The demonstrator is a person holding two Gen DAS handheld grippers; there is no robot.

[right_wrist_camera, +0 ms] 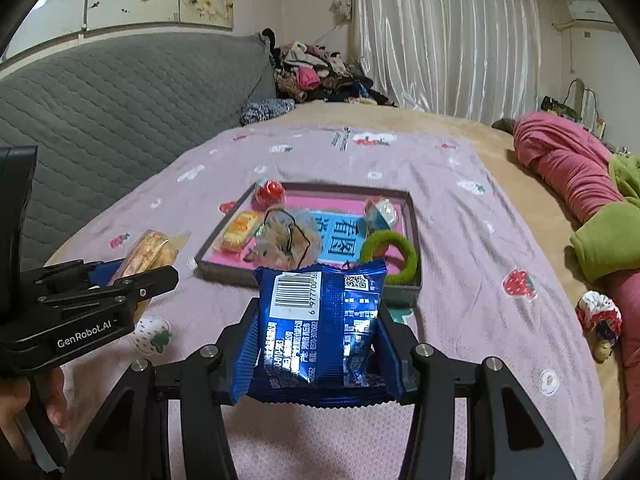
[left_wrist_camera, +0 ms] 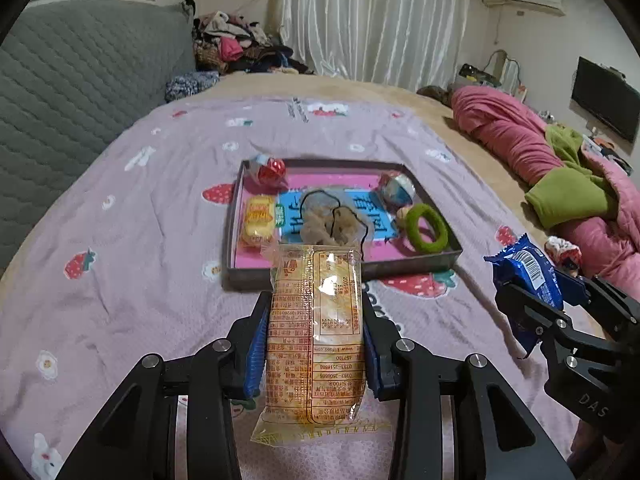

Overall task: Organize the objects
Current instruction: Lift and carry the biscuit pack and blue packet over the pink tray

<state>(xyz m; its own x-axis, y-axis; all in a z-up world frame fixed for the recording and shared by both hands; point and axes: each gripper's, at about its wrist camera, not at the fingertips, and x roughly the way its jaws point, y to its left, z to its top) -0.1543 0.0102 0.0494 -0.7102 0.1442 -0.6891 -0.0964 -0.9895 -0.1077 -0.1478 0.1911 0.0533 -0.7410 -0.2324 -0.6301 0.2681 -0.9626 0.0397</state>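
My left gripper (left_wrist_camera: 316, 320) is shut on a clear yellow snack packet (left_wrist_camera: 316, 340), held above the bed just short of the grey tray (left_wrist_camera: 236, 216). My right gripper (right_wrist_camera: 320, 332) is shut on a blue snack packet (right_wrist_camera: 320, 328), also lifted before the tray (right_wrist_camera: 414, 216). In the left wrist view the right gripper (left_wrist_camera: 548, 300) with the blue packet (left_wrist_camera: 524, 268) appears at the right. In the right wrist view the left gripper (right_wrist_camera: 136, 276) with the yellow packet (right_wrist_camera: 150, 256) shows at the left. The tray holds a yellow candy (left_wrist_camera: 259, 220), a red sweet (left_wrist_camera: 270, 170), a green ring (left_wrist_camera: 426, 226) and other small items.
A pink strawberry-print sheet (left_wrist_camera: 140, 240) covers the bed. A rolled pink and green quilt (left_wrist_camera: 560, 168) lies along the right side. A grey padded headboard (left_wrist_camera: 80, 80) stands at the left, with a pile of clothes (left_wrist_camera: 236, 44) behind. A small cloth toy (right_wrist_camera: 600, 316) lies near the quilt.
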